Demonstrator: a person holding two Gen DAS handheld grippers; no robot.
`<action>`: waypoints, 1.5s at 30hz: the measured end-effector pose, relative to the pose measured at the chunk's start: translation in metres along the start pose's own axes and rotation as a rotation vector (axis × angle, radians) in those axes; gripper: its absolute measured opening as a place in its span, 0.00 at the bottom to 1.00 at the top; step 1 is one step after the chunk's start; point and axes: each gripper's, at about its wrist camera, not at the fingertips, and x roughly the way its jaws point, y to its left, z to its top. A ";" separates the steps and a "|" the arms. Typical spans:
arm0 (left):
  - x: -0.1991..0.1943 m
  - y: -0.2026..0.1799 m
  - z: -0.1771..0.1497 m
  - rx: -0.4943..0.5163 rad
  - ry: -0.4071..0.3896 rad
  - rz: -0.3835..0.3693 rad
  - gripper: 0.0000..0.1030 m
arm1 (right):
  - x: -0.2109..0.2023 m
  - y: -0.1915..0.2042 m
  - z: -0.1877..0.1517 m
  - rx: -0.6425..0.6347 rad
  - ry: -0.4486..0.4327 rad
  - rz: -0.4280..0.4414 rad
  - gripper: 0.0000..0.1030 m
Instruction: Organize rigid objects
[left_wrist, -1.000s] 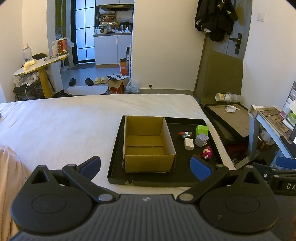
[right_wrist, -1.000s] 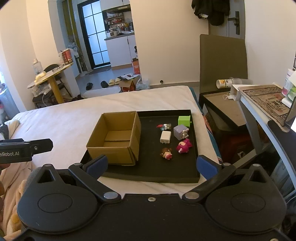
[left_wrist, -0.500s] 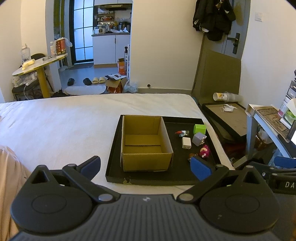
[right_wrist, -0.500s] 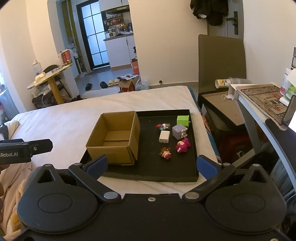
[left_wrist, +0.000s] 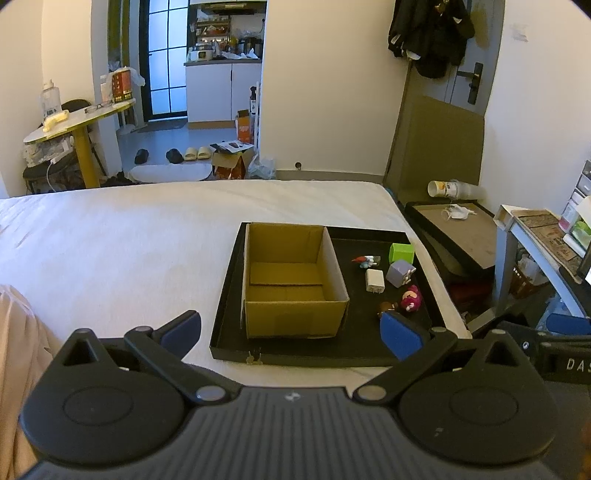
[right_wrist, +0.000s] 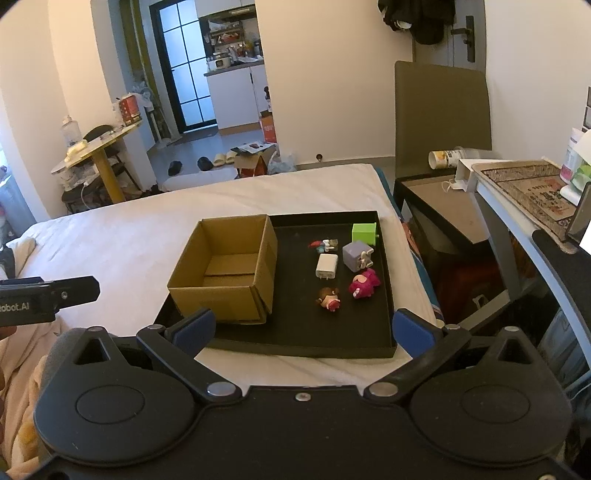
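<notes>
On the white bed (right_wrist: 122, 236) lies a shallow black tray (right_wrist: 303, 347), and everything that matters sits inside it. The cardboard box (right_wrist: 225, 295) stands in the tray's left part, open at the top and with nothing in it. To the right of the box, on the bare tray floor, six small things lie loose: a green cube (right_wrist: 364, 233) farthest from the cameras, a small red-and-white figure (right_wrist: 324, 243) nearer the box, a white charger (right_wrist: 327, 266) just this side of that figure, a grey cube (right_wrist: 357, 255) to the charger's right, a pink plush toy (right_wrist: 364, 284) and a brown-haired doll (right_wrist: 328, 297) nearest the cameras.

Both claws hover short of the tray, well apart from every object. The left claw (left_wrist: 291, 330) is released, fingers spread wide with nothing between them; the right claw (right_wrist: 303, 330) is likewise spread and carries nothing.

By my reading the task is at its very start: no item has reached the box, and the step in hand is the approach to a first pick. The next move probably falls to the right claw, which faces the loose things more squarely. It calls for lowering over one item, likely the doll or plush as the nearest, with fingers straddling it without nudging its neighbours, then clenching, lifting clear of the box wall and letting go inside.
</notes>
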 end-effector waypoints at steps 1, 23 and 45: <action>0.002 0.002 0.000 -0.002 0.001 0.004 1.00 | 0.003 -0.002 0.000 0.007 0.000 -0.003 1.00; 0.061 0.020 0.013 -0.046 0.077 0.022 1.00 | 0.059 -0.014 0.011 0.062 0.081 -0.010 1.00; 0.128 0.029 0.039 -0.074 0.192 0.054 0.98 | 0.119 -0.027 0.033 0.077 0.184 -0.079 1.00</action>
